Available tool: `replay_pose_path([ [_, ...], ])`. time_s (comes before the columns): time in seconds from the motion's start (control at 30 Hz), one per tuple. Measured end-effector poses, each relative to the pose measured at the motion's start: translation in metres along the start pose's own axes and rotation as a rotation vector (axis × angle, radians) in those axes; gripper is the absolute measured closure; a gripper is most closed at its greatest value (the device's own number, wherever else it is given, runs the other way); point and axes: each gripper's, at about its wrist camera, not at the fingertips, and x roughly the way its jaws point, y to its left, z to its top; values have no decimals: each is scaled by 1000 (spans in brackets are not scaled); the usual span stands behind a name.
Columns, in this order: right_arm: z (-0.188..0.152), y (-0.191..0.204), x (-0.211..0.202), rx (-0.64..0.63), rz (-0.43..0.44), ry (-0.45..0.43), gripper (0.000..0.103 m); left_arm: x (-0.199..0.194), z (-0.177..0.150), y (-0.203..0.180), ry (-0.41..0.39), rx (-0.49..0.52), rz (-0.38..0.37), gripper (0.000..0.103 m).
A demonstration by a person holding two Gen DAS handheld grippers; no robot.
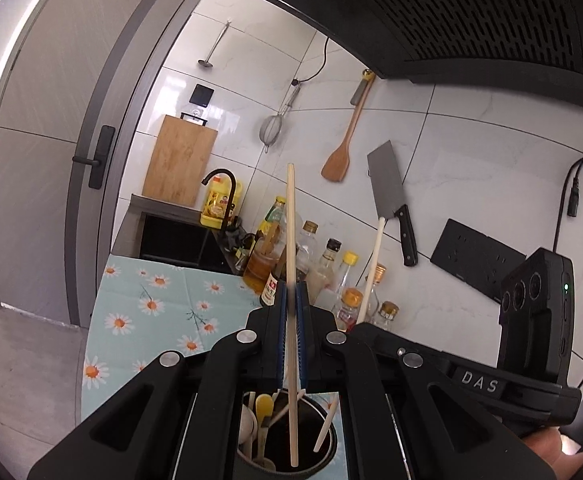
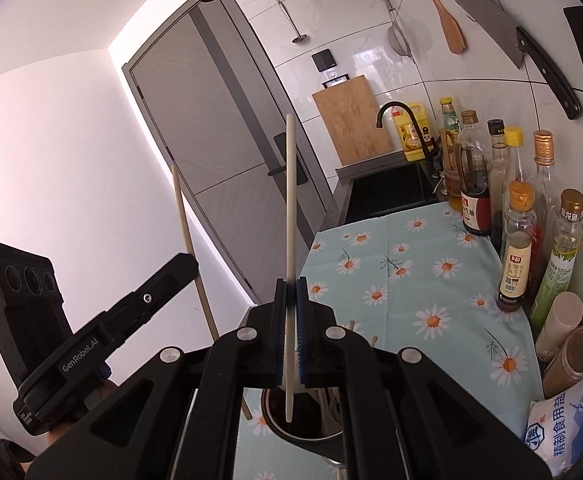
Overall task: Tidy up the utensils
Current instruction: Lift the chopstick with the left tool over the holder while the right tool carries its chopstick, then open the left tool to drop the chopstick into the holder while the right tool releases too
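Note:
My left gripper [image 1: 290,292] is shut on a pale wooden chopstick [image 1: 291,216] held upright, its lower end inside the dark round utensil holder [image 1: 327,460] below. The holder holds several spoons and chopsticks. My right gripper [image 2: 290,288] is shut on another chopstick [image 2: 289,200], also upright, its lower end over the holder's opening [image 2: 291,432]. Each gripper shows in the other's view: the right one [image 1: 471,376] with its chopstick [image 1: 373,264], the left one [image 2: 103,328] with its chopstick [image 2: 191,252].
The holder stands on a daisy-print cloth [image 2: 411,280]. Oil and sauce bottles [image 2: 519,248] line the wall side, with a salt bag [image 2: 571,428]. A sink [image 2: 387,192], faucet and cutting board [image 2: 351,120] lie beyond. A cleaver [image 1: 391,196], spatula and strainer hang on the tiled wall.

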Motion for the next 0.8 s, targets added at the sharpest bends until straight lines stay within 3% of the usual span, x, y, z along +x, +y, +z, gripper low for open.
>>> replay_pose_path([
  [0.43, -16, -20, 25, 18, -53, 36, 97, 34, -23, 3, 60, 31, -16, 99],
  [0.7, -27, -24, 34, 33, -54, 80, 97, 45, -41, 18, 148, -28, -13, 98],
  [0.8, -28, -24, 34, 48, -49, 89, 89, 44, -44, 18, 168, -22, -13, 98],
])
